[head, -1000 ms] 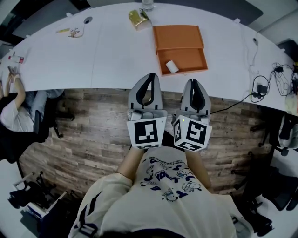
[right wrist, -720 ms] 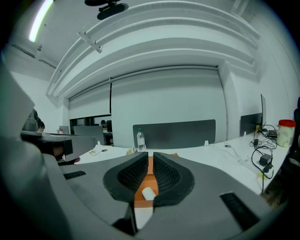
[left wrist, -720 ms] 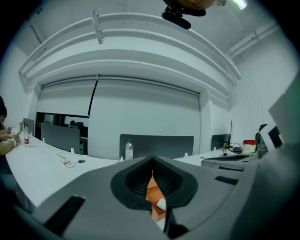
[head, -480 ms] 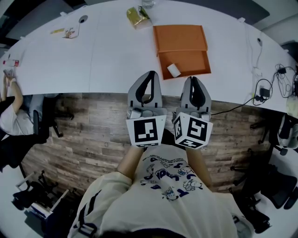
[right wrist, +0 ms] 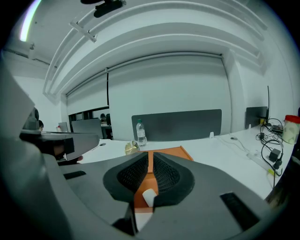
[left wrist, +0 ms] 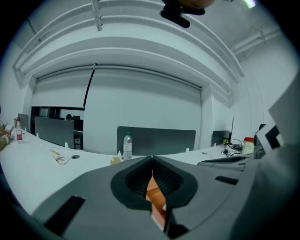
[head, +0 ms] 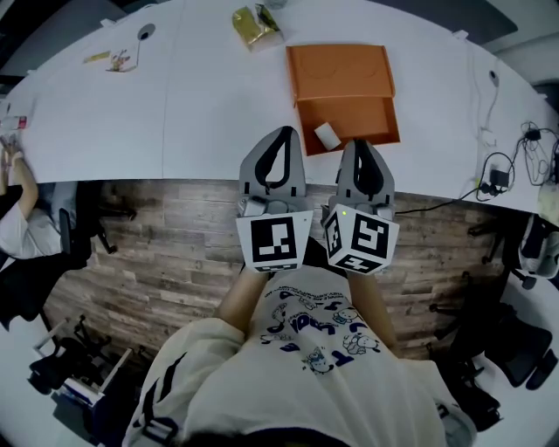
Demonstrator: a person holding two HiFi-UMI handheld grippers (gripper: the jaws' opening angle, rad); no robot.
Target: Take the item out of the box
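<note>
Head view. An orange box [head: 345, 118] lies open on the white table [head: 201, 113], with its lid folded back on the far side. A small white item [head: 327, 135] sits inside the tray, in the near left corner. The left gripper [head: 281, 133] and right gripper [head: 361, 144] are held side by side on the near side of the box, with their tips at about the table's edge. The right tip is just short of the box's near wall. Only this view shows a gold packet [head: 253, 24] beyond the box to its far left, and cables [head: 493, 170] well to the right of the box.

Left gripper view. The jaws of the left gripper are closed tip to tip with nothing between them. Below the tips, a strip of the orange box [left wrist: 157, 199] shows through the gap. A water bottle [left wrist: 127, 146] stands beyond the box to its left, a detail the head view does not make clear. The white item cannot be made out here.

Right gripper view. The jaws of the right gripper are closed and empty. Through their gap the box [right wrist: 143, 194] is seen, with the white item [right wrist: 149, 197] lying in the tray, apart from the jaws. The bottle [right wrist: 139, 133] stands beyond the box.
</note>
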